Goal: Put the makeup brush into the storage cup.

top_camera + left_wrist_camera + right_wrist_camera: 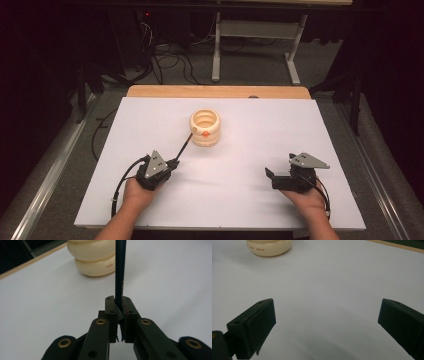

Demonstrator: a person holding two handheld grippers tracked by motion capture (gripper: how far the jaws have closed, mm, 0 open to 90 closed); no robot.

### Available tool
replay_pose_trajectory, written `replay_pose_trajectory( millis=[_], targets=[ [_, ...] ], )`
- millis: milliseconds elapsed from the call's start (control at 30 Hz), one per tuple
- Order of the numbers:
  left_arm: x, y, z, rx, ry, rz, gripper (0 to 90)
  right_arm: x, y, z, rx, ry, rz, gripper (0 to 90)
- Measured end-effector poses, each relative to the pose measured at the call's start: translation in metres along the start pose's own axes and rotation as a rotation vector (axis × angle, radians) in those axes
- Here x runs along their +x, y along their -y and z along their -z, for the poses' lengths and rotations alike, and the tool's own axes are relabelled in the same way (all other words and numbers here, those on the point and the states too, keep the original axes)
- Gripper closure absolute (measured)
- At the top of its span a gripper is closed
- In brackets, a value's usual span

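Note:
A cream ribbed round holder (205,127) stands open-topped on the white board (250,150), with a small orange mark on its front. My left gripper (175,162) is shut on a thin dark pencil (184,146), whose far end points up and to the right, close to the holder's left side. In the left gripper view the jaws (119,302) pinch the pencil (120,270), and the holder (92,260) sits just behind it. My right gripper (270,177) rests at the lower right, open with nothing between its fingers (325,308). The holder (268,247) lies far off at the upper left.
The white board lies on a wooden table whose far edge (215,91) shows behind it. Beyond that are a dark floor with cables (170,65) and a white table frame (255,45). Metal rails run along both sides.

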State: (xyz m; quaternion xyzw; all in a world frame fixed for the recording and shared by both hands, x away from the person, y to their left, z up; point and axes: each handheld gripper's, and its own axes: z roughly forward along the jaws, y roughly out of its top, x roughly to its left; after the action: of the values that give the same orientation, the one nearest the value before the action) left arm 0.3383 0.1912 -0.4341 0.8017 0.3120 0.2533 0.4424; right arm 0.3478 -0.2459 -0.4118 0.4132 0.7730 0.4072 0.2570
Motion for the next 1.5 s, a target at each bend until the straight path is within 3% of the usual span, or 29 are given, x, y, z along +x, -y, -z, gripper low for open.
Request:
replay_pose_trajectory(
  millis=[133, 367, 600, 767, 1000, 1133, 1500],
  targets=[
    [0.005, 0.003, -0.001, -0.035, 0.046, 0.075, 85.6, 0.001, 0.000, -0.001, 0.001, -0.005, 0.009, 2.8],
    [0.012, 0.007, 0.000, -0.068, 0.093, 0.171, 85.5, 0.001, 0.000, -0.001, 0.004, -0.015, 0.006, 2.9],
    [0.014, 0.007, 0.002, -0.089, 0.093, 0.224, 85.5, 0.002, 0.000, -0.002, 0.008, -0.019, 0.005, 2.9],
    [0.011, 0.004, 0.004, -0.117, 0.114, 0.239, 85.5, 0.003, 0.000, -0.001, -0.003, -0.019, 0.007, 3.1],
    [0.010, 0.000, 0.009, -0.149, 0.101, 0.252, 85.5, 0.006, -0.001, -0.001, -0.012, -0.044, 0.016, 6.4],
    [0.009, -0.003, 0.011, -0.166, 0.097, 0.258, 85.5, 0.011, -0.004, 0.002, -0.062, -0.065, 0.021, 10.2],
    [-0.003, -0.013, 0.010, -0.179, 0.124, 0.217, 85.5, 0.035, -0.021, 0.007, -0.081, -0.091, 0.076, 12.7]
  ],
)
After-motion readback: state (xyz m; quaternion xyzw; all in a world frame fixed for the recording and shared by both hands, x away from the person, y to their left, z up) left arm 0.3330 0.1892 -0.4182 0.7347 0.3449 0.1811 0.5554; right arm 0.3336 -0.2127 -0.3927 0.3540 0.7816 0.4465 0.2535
